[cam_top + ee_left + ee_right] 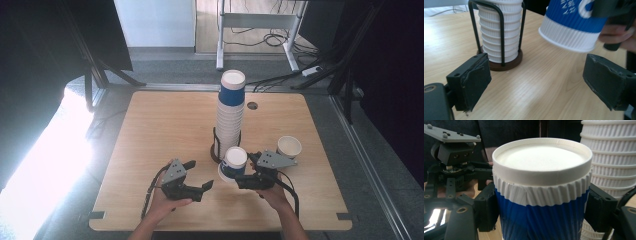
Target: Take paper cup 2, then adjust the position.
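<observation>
Wooden table (165,125) carries the landmark: a tall stack of inverted ribbed paper cups (230,117) seated in a black wire holder on a round brown base. Step in hand, judged: one cup is off the stack and being carried. The right gripper (239,176) clamps the blue-and-white cup (232,163) across its blue band, bottom up, tilted, just in front of the stack's base and clear of the table. The left gripper (209,186) stands wide, nothing between its pads, near the cup's left. A single upright cup (289,146) stands right of the stack. Next move likely requires righting the cup, possibly by transfer to the left gripper.
</observation>
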A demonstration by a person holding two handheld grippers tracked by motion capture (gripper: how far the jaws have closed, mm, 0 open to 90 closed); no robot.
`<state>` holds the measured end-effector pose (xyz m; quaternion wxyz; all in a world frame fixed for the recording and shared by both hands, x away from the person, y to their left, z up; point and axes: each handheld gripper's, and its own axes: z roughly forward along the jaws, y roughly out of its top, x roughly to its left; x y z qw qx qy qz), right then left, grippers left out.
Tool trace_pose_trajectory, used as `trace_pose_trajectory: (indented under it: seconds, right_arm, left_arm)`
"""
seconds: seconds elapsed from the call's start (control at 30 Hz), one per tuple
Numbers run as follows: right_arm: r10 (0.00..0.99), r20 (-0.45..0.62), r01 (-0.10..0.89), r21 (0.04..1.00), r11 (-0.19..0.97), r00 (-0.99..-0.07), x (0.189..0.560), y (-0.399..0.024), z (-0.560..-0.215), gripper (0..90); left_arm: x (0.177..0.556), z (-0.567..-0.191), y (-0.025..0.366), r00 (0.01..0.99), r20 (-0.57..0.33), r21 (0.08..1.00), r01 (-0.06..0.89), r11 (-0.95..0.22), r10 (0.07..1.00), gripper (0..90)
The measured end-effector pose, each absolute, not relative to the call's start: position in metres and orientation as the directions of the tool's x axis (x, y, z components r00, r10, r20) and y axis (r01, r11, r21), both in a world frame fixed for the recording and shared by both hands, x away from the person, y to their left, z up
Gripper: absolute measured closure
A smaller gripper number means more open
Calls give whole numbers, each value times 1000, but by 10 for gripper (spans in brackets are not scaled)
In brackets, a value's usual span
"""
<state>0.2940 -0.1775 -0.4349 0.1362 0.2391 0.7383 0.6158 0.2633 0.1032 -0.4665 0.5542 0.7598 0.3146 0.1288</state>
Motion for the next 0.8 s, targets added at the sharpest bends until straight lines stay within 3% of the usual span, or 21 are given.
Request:
trace_pose_trajectory:
  seconds: [0.8]
  right_arm:
    - [484, 130, 211, 971, 117, -865, 292, -162, -443, 252]
  left_arm:
    - [264, -457, 62, 823, -53, 926, 252, -280, 565, 62]
